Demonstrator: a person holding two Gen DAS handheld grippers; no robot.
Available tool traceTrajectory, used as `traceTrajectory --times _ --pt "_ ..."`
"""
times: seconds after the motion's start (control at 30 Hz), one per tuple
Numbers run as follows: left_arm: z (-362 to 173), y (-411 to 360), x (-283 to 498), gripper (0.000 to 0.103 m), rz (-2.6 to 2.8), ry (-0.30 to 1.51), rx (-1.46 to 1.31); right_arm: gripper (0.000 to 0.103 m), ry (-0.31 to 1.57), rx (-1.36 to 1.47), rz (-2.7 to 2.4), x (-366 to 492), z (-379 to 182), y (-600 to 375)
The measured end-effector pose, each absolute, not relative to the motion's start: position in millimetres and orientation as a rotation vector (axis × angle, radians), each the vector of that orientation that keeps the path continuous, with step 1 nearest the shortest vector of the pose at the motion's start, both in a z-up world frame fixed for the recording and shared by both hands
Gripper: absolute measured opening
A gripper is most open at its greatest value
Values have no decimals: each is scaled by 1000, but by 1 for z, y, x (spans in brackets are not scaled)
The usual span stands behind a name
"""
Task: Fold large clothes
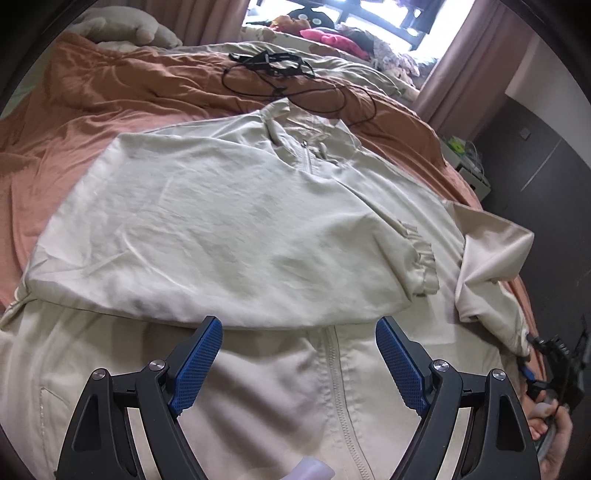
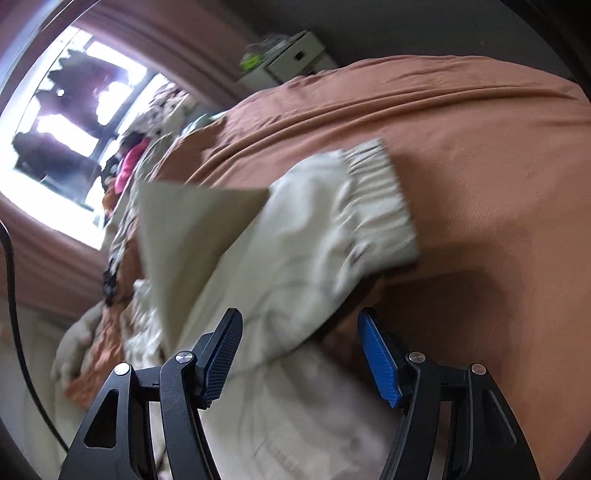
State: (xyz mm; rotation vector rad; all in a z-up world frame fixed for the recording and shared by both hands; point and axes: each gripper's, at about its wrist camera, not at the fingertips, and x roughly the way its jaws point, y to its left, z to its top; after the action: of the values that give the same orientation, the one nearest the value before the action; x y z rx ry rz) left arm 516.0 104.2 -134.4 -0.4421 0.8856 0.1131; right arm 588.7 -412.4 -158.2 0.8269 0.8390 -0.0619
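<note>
Cream jacket (image 1: 229, 221) half folded on the rust bedspread (image 1: 74, 122)

Left gripper (image 1: 299, 328) and right gripper (image 2: 299, 321) gape empty just short of it; its elastic cuff (image 2: 376, 199) ahead is motion-blurred.

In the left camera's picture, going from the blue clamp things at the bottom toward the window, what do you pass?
Left tool → cream jacket → orange bedsheet → black cable → pink clothes → window.
</note>
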Motion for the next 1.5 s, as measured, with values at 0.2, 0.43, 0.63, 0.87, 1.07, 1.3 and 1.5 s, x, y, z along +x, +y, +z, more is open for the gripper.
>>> traceTrajectory --times 0.2,0.43,0.63,0.87,1.07,1.3,1.5 --pt "-124 118 510 86 128 856 -447 12 790 865 -111 605 -174 -434" --pt "-108 143 501 85 137 808 -489 7 605 776 19 595 -105 -401" --pt "-97 166 489 84 177 762 -501 7 508 660 124 587 -47 -344" --pt "-90 198 479 81 184 725 -568 7 448 492 272 583 2 -259" --pt "-91 218 472 80 217 717 -579 7 460 370 414 592 18 -169" --pt "-94 246 461 78 274 696 -621 6 533 270 542 598 -11 -79" --pt "-103 268 455 78 315 697 -682 41 703 234 625 601 -56 -27"
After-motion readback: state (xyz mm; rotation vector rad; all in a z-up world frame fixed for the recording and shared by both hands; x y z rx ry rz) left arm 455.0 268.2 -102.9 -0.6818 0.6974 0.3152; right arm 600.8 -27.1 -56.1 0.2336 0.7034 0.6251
